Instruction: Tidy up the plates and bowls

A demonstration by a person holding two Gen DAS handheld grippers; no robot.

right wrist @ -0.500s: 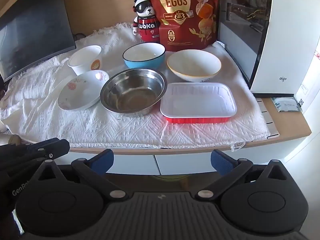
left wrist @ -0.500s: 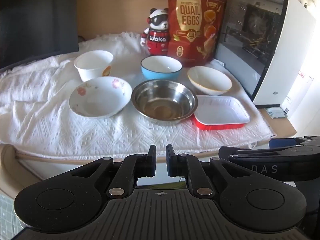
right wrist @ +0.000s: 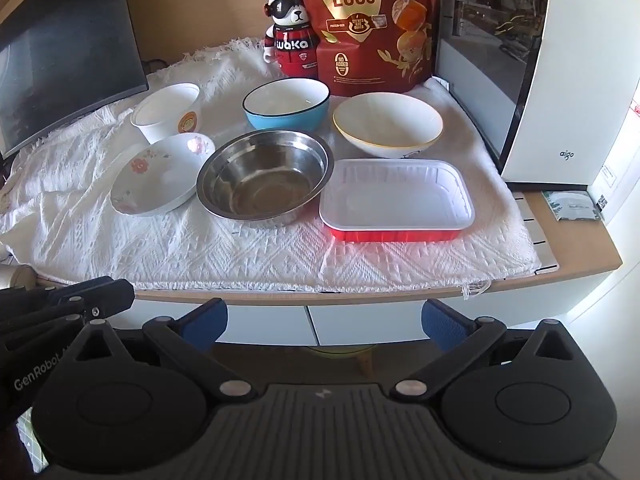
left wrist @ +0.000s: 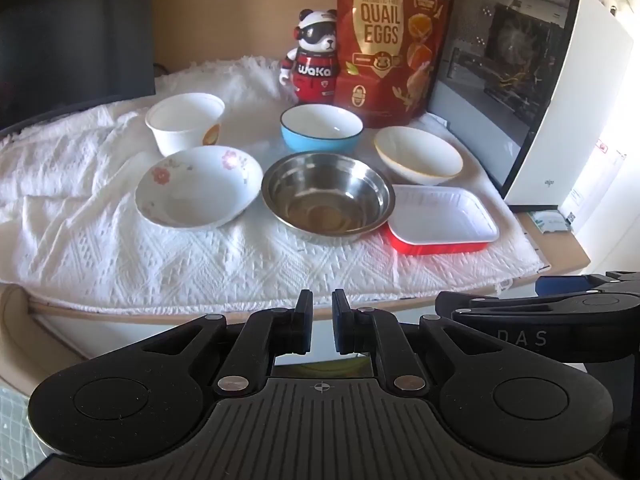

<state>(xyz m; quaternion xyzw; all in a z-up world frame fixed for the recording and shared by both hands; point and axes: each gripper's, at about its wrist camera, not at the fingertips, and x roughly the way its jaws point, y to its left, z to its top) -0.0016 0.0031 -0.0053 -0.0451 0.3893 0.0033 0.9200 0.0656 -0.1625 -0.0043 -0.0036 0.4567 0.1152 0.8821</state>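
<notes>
On a white cloth stand a steel bowl, a floral white bowl, a blue bowl, a white bowl with a yellow rim, a white paper cup bowl and a red tray with a white inside. My left gripper is nearly shut and empty, below the table's front edge. My right gripper is open and empty, also before the edge.
A quail eggs bag and a panda figure stand at the back. A white computer case stands at the right, a dark monitor at the left. A small packet lies on the bare wood.
Both views have shifted slightly nearer the table. Nothing on the table has moved.
</notes>
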